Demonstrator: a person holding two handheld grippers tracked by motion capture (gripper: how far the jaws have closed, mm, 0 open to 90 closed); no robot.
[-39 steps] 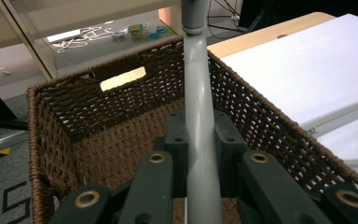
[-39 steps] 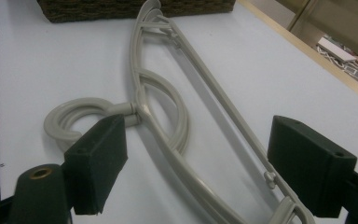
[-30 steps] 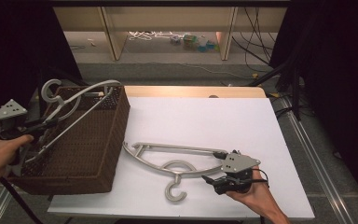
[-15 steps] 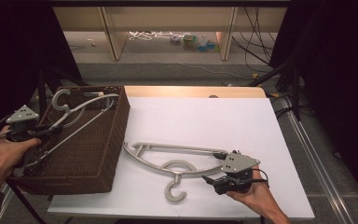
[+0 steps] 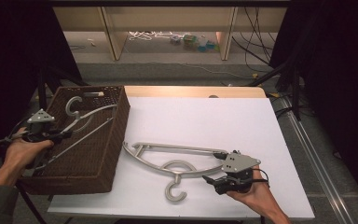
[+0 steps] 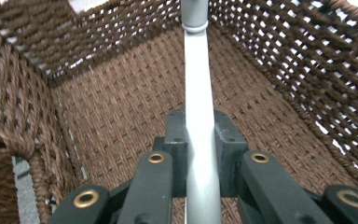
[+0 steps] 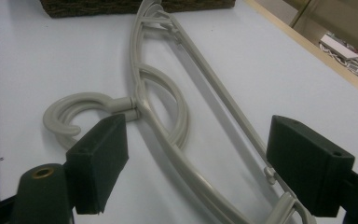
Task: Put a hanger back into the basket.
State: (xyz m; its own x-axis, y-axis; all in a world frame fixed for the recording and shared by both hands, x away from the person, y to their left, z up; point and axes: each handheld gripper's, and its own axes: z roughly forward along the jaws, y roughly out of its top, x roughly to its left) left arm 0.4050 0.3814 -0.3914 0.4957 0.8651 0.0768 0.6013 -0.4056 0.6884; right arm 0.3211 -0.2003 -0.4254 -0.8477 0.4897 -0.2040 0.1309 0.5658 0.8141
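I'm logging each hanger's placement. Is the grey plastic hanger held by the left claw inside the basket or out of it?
Inside. The grey plastic hanger slants within the brown woven wicker basket, the left claw shut on its bar above the basket's floor.

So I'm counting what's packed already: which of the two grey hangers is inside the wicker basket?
The hanger clamped in the left gripper, inside the basket. The other hanger lies flat on the white table, between the open right gripper's jaws.
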